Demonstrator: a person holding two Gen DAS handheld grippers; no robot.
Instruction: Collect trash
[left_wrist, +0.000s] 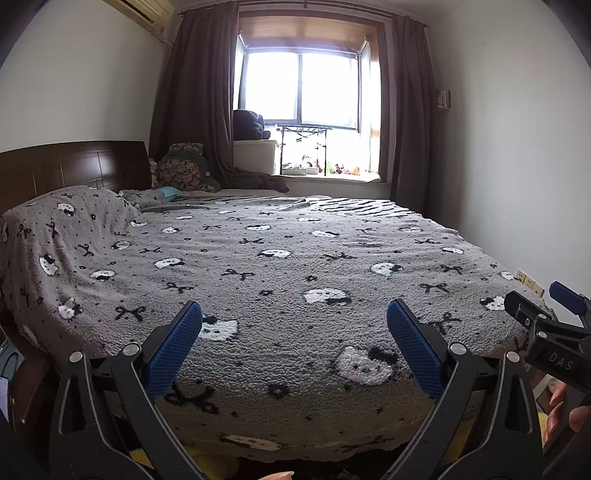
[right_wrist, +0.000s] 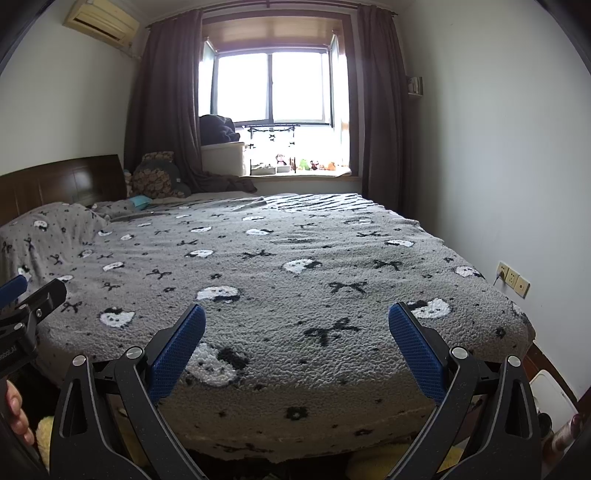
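Note:
My left gripper (left_wrist: 294, 314) is open and empty, held above the foot of a bed covered by a grey blanket (left_wrist: 280, 273) with a cat and bow pattern. My right gripper (right_wrist: 296, 317) is open and empty too, beside the left one over the same blanket (right_wrist: 295, 266). The right gripper also shows at the right edge of the left wrist view (left_wrist: 535, 306). A small teal crumpled item (left_wrist: 168, 192) lies near the pillows at the head of the bed, also in the right wrist view (right_wrist: 139, 201). I see no other trash.
A wooden headboard (left_wrist: 74, 170) stands at the left. Cushions (left_wrist: 183, 168) and dark clothes are piled at the far corner by the curtain. A window sill (left_wrist: 325, 175) holds a rack and small toys. Wall sockets (right_wrist: 513, 278) are on the right wall.

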